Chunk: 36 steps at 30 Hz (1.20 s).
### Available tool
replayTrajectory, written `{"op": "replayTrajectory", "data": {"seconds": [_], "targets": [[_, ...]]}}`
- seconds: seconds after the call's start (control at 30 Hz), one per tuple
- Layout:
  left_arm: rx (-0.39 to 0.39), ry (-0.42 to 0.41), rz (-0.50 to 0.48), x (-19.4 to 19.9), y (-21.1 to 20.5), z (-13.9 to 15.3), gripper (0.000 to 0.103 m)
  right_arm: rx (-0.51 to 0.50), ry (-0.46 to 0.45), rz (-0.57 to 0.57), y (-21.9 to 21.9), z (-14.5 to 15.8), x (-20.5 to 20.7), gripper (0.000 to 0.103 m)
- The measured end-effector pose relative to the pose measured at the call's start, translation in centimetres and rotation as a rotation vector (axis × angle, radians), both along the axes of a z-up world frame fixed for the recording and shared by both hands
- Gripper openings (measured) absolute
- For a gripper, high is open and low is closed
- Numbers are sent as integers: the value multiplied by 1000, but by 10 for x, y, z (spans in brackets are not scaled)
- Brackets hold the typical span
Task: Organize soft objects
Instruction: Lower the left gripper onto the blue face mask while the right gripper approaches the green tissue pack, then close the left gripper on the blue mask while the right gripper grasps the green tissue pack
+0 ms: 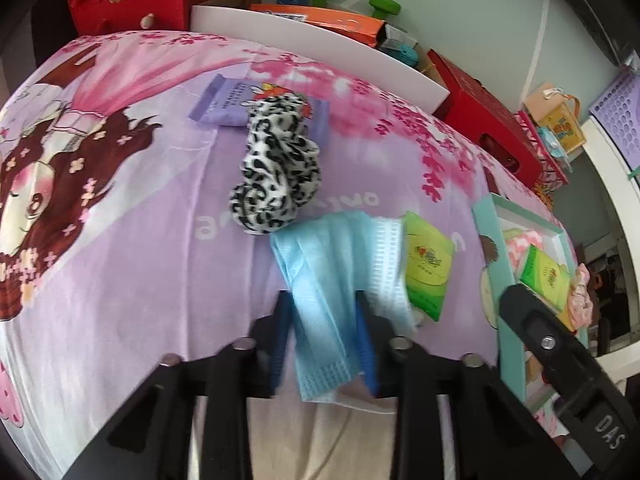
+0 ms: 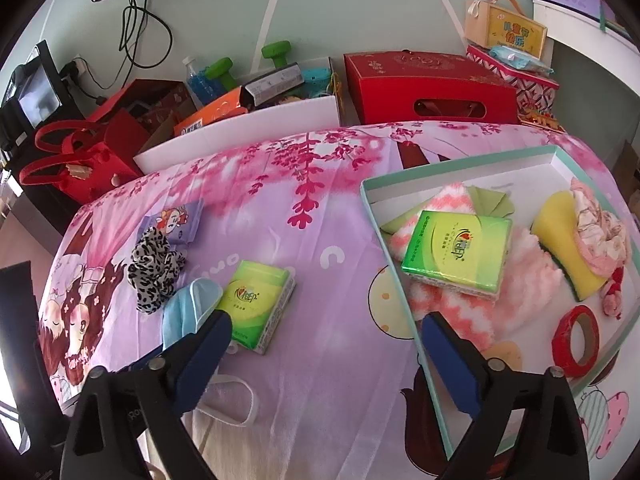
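Note:
A blue face mask (image 1: pixel 320 264) lies on the purple bedsheet, and my left gripper (image 1: pixel 323 316) is shut on its near half, the cloth bunched between the blue pads. A leopard-print scrunchie (image 1: pixel 276 164) lies beyond it, resting partly on a purple tissue pack (image 1: pixel 224 104). A green tissue pack (image 1: pixel 428 264) sits right of the mask. My right gripper (image 2: pixel 326 334) stands open over bare sheet, its right finger by the teal tray's rim (image 2: pixel 380 220). The tray holds another green tissue pack (image 2: pixel 456 248), a pink fluffy cloth (image 2: pixel 524 280), a yellow sponge (image 2: pixel 560 252) and a pink scrunchie (image 2: pixel 596 232).
A red tape roll (image 2: pixel 576 340) lies in the tray's near corner. Behind the bed stand a white board (image 2: pixel 240 136), a red gift box (image 2: pixel 428 84), red bags (image 2: pixel 80 152), green dumbbells (image 2: pixel 276 52) and a blue bottle (image 2: pixel 200 80). The sheet's front edge is close below both grippers.

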<state>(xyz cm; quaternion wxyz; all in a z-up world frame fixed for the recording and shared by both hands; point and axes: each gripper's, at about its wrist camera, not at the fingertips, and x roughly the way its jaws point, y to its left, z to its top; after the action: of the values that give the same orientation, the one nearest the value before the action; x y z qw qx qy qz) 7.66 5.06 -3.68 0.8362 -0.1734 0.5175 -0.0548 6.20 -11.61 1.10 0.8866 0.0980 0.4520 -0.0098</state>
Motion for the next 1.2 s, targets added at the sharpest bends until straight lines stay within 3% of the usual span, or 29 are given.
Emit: {"op": "replayTrajectory", "data": {"seconds": [0.07, 0.33, 0.77, 1.2], "targets": [[-1, -4, -4, 1, -1, 0, 17, 0, 1, 3, 1, -1, 1, 95], [-22, 9, 34, -1, 9, 0, 11, 0, -2, 26, 7, -4, 3, 92], [13, 24, 186, -7, 50, -1, 11, 0, 22, 97, 30, -20, 12, 90], [-2, 29, 214, -10, 61, -1, 11, -9, 45, 158, 56, -35, 24, 82]]}}
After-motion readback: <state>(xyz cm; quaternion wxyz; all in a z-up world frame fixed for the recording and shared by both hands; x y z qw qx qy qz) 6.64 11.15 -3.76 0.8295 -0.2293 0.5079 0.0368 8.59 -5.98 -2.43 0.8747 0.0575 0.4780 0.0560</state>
